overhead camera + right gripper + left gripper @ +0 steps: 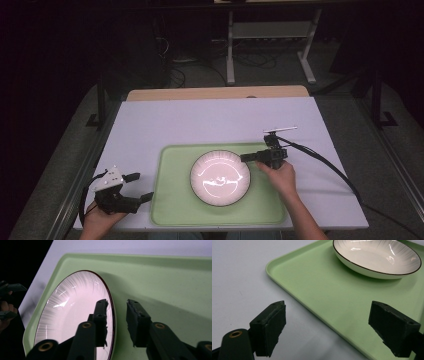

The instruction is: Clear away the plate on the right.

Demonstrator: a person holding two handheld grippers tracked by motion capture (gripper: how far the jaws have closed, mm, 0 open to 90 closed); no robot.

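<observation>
**Right tongs straddling the plate rim, left tongs parked wide open**

So here's the situation. The white plate [220, 177] with the thin dark edge sits in the middle of the green tray [172, 200], which lies flat on the white tabletop [210, 120]. The right tongs [246, 157] are right at the plate's rim, on the side nearest that hand. In the right gripper view one jaw sits over the inside of the plate [72, 315] and the other hangs outside it over the tray [162, 285], with the rim running up between them. There's a visible gap on both sides of the rim, so the pads aren't pressing on it: released, not clamped.

The left tongs [140, 186] are well away from the plate, off the tray's edge over bare tabletop. In the left gripper view the jaws are spread wide with nothing between them, one over the tabletop [242, 277] and the other over the tray [329, 297], with the plate [377, 257] sitting farther ahead of them.
</observation>
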